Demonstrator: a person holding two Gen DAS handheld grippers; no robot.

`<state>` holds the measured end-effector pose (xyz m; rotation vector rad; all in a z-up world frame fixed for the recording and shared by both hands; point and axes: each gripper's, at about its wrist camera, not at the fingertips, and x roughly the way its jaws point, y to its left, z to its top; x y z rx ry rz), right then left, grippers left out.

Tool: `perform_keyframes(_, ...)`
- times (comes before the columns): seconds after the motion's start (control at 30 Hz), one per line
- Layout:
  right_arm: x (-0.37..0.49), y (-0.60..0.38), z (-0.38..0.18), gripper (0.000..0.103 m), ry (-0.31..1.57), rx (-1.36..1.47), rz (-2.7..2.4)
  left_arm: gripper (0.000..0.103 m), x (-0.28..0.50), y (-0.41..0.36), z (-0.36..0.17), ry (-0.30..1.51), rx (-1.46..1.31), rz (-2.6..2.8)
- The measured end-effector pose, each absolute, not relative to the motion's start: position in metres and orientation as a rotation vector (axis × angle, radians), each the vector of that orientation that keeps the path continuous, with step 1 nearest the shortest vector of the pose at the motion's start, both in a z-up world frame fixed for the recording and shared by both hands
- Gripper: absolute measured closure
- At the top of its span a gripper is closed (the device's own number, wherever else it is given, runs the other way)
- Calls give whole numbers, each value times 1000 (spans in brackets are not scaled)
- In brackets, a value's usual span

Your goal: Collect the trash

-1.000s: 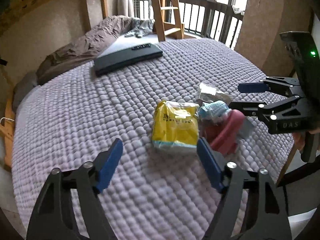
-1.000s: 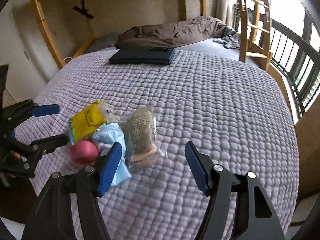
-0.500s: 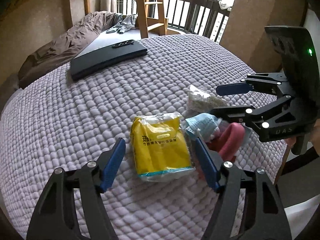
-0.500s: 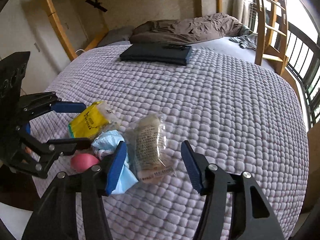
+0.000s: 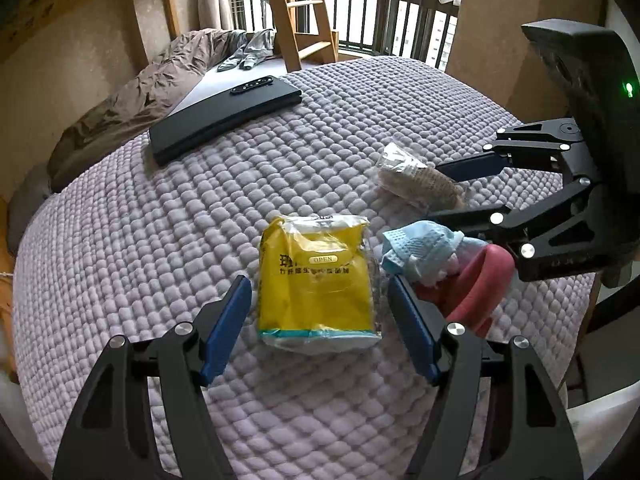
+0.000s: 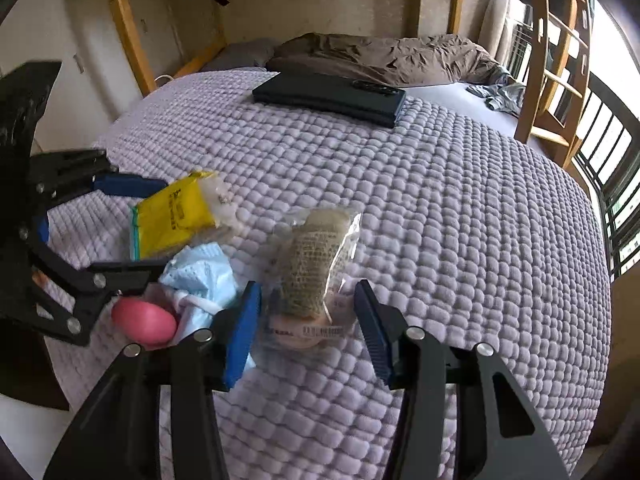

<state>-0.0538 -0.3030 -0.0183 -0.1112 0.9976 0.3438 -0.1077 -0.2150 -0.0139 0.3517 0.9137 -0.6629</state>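
Note:
A yellow tissue packet (image 5: 316,284) lies on the lilac quilt (image 5: 160,240) between the fingers of my left gripper (image 5: 318,300), which is open with a gap on each side. To its right lie a crumpled blue face mask (image 5: 420,248) and a pink rounded object (image 5: 480,284). My right gripper (image 6: 308,312) straddles a clear-wrapped brown packet (image 6: 316,264); its jaws are closing and the pads stand just off the wrapper. The right wrist view also shows the left gripper (image 6: 132,228), yellow packet (image 6: 176,212), mask (image 6: 200,276) and pink object (image 6: 144,320).
A flat black case (image 5: 224,120) with a remote on it lies farther up the bed, also in the right wrist view as a black case (image 6: 328,98). Behind it are a brown duvet (image 6: 380,56), a wooden ladder (image 5: 300,12) and a balcony railing. The bed edge runs near the pink object.
The right gripper has moved in around the clear-wrapped packet and its jaws have narrowed. The left gripper has rolled slightly, and the yellow packet now sits squarely between its fingers.

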Motion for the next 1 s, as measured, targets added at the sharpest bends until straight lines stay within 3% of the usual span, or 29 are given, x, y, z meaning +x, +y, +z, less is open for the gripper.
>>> perform_keyframes(0.1,-49,-307,-17,54,995,-85,330,31,-104,-213,-12,911,333,-657)
perform_keyframes(0.23,-43,-303,-17,55,990,-74,329,48,-101,-212,-15,930,321,-641)
perform_keyframes(0.3,-42,-301,-18,65,994,-78,338,49,-101,-213,-16,927,319,-645)
perform_keyframes(0.67,-55,-319,-15,68,978,37,311,50,-110,-200,-8,914,274,-613)
perform_keyframes(1.0,-63,-316,-21,66,968,-50,226,50,-118,-198,-10,924,255,-604)
